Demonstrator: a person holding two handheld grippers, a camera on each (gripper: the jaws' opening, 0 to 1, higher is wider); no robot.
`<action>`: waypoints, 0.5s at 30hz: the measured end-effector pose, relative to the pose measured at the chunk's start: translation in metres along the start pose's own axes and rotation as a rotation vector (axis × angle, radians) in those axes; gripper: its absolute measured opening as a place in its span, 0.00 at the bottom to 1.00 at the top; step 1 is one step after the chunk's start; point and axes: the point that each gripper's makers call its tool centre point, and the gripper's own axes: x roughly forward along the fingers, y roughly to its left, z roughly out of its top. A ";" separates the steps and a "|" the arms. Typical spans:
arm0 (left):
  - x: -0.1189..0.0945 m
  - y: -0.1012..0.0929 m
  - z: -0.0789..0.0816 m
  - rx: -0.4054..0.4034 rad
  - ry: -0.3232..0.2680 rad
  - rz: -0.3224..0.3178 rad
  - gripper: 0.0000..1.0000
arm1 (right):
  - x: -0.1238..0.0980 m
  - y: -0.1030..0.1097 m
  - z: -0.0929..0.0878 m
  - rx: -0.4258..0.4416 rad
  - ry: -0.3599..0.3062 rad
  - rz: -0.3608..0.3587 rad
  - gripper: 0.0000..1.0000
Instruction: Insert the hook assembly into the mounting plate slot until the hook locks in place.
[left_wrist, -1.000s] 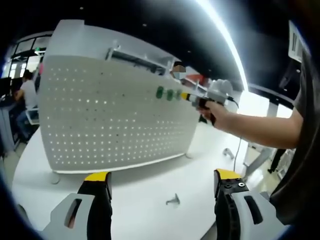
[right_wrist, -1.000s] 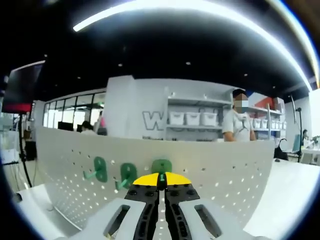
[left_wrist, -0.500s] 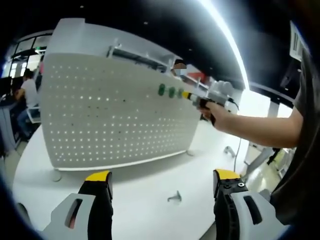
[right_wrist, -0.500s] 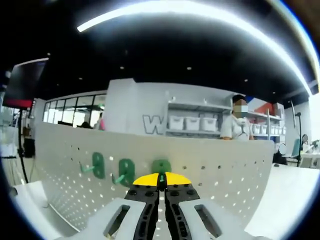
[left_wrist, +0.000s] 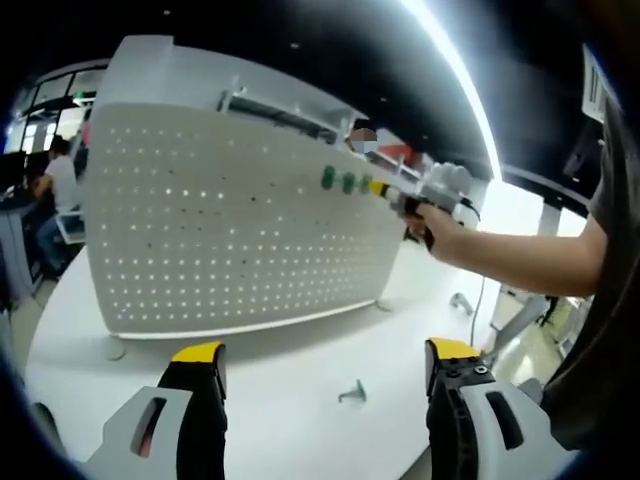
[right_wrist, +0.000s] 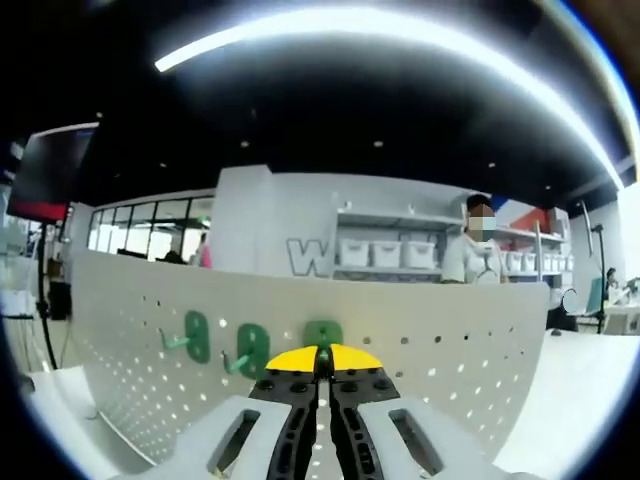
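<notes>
The white perforated metal mounting plate (right_wrist: 420, 345) stands upright on the white round table (left_wrist: 300, 385), carrying 2 green plastic hooks (right_wrist: 197, 336) side by side, with a 3rd green hook assembly (right_wrist: 323, 333) against it, pinched at the yellow tips of the closed right gripper (right_wrist: 322, 362). The left gripper (left_wrist: 315, 362) hangs wide open and empty over bare tabletop near the table's edge, where a small grey metal hook (left_wrist: 351, 394) lies well apart from the plate.
</notes>
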 end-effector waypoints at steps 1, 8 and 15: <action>0.000 0.000 -0.001 -0.001 0.002 -0.001 0.82 | 0.000 0.000 -0.002 0.004 0.011 0.002 0.00; 0.000 -0.001 0.001 0.002 -0.003 -0.002 0.82 | 0.002 0.000 -0.006 0.018 0.018 -0.003 0.00; -0.002 0.003 -0.001 -0.003 -0.001 0.008 0.82 | 0.003 -0.001 -0.010 0.013 0.034 -0.015 0.00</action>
